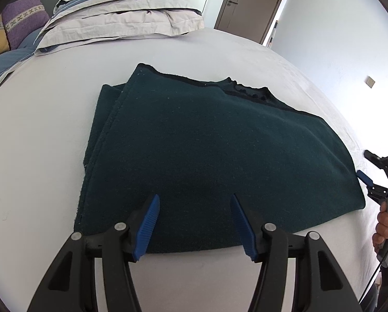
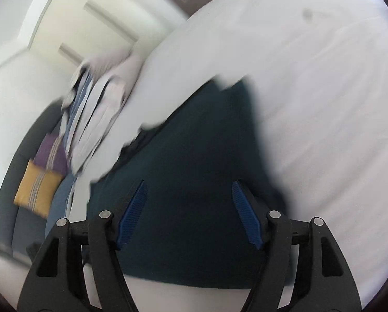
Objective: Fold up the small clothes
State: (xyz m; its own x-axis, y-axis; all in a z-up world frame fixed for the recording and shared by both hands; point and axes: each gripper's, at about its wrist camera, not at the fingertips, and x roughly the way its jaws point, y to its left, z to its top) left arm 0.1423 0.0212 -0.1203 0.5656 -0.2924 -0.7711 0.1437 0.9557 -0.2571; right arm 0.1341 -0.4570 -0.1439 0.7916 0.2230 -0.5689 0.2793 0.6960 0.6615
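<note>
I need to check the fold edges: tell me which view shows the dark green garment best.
The left wrist view: the dark green garment lies sharp and whole there, layered edges visible. The right wrist view shows it motion-blurred and partly hidden by the fingers.

Matt, fuzzy dark-green garment (image 1: 207,150) on a smooth white cloth sheet (image 1: 37,130).

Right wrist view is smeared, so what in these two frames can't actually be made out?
- Right wrist view: motion blur hides the dark green garment's edges and folds, and the bedding pile.
- Left wrist view: the garment's underside layers are covered by its top layer.
- Left wrist view: the right gripper is cut by the frame edge; contact with the cloth is unclear.
- Left gripper: open, height above cloth unclear.
</note>
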